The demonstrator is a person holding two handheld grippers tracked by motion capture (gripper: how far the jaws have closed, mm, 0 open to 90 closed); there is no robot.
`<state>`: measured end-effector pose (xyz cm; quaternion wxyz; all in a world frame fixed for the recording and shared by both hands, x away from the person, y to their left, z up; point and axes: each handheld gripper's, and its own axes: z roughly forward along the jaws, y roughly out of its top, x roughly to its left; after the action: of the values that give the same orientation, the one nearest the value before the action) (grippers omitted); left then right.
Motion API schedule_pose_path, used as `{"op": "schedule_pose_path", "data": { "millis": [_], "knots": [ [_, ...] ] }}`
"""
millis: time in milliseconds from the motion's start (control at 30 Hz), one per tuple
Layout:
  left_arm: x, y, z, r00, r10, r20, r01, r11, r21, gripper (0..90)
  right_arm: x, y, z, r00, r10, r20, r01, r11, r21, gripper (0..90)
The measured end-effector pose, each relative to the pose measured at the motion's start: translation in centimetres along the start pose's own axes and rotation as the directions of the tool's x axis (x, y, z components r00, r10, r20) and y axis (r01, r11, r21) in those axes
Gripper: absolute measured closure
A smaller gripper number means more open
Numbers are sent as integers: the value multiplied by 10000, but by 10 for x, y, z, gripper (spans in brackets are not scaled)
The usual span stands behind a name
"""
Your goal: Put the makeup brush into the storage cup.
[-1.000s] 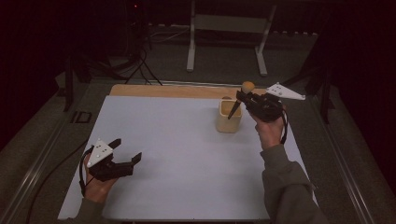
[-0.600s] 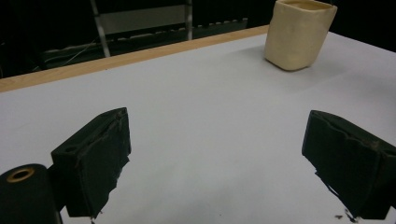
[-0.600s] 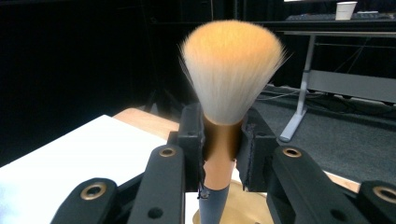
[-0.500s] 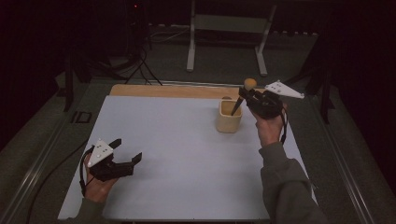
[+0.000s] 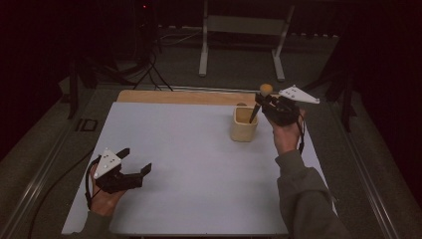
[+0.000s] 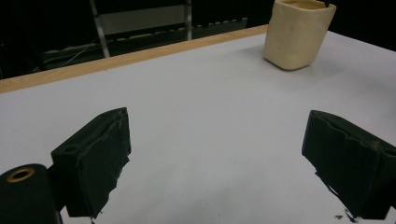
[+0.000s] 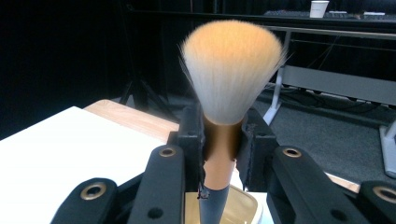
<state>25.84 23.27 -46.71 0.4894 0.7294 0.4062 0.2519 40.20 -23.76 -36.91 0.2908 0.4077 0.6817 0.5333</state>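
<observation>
Two grippers at work, only one loaded. Right gripper [image 7: 223, 144] pinches a makeup brush [image 7: 229, 74] at the copper-coloured collar just below the bristles, jaws pressed against both sides of it; the bristle head stands up clear of the jaws, the dark handle [image 5: 254, 112] hangs down and slants into the mouth of a cream cup [image 5: 244, 125]. In the high view that gripper [image 5: 268, 102] hovers just beside and above the cup's far-right rim, brush head [image 5: 266, 89] uppermost. Left gripper [image 5: 133, 164] rests low over the near-left part of the white table [image 5: 199, 164], jaws spread wide with nothing between them, well apart from the cup; its own view shows bare table between the pads and the cup [image 6: 298, 33] far off. Handling judgement: brush looks light, stiff through the handle and collar, very soft at the bristles, which will splay or crush if squeezed. Collar is the right place to hold, rigid and slightly wider than the handle, so little chance of it sliding through. Handle looks smooth and may swing if the grip loosens. Cup seems light and unanchored; a sideways knock from the handle could tip or shove it. A wooden strip [image 5: 179, 96] edges the table's far side; beyond it, dark floor and a metal stand [image 5: 244, 25].
</observation>
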Motion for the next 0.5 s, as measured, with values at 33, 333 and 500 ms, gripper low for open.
{"op": "schedule_pose_path", "data": {
  "millis": [33,333,500],
  "knots": [
    [0,0,0,10000,8,-3,-8,10000,1,95,0,0,1,10000,-10,21,10,10000,21,735],
    [1,0,-1,10000,16,-9,-16,10000,-30,95,1,-7,10,9998,-126,131,121,9993,351,734],
    [1,0,-1,10000,23,-5,-23,10000,-27,95,2,-13,16,9995,-237,188,225,9978,621,731]
  ]
}}
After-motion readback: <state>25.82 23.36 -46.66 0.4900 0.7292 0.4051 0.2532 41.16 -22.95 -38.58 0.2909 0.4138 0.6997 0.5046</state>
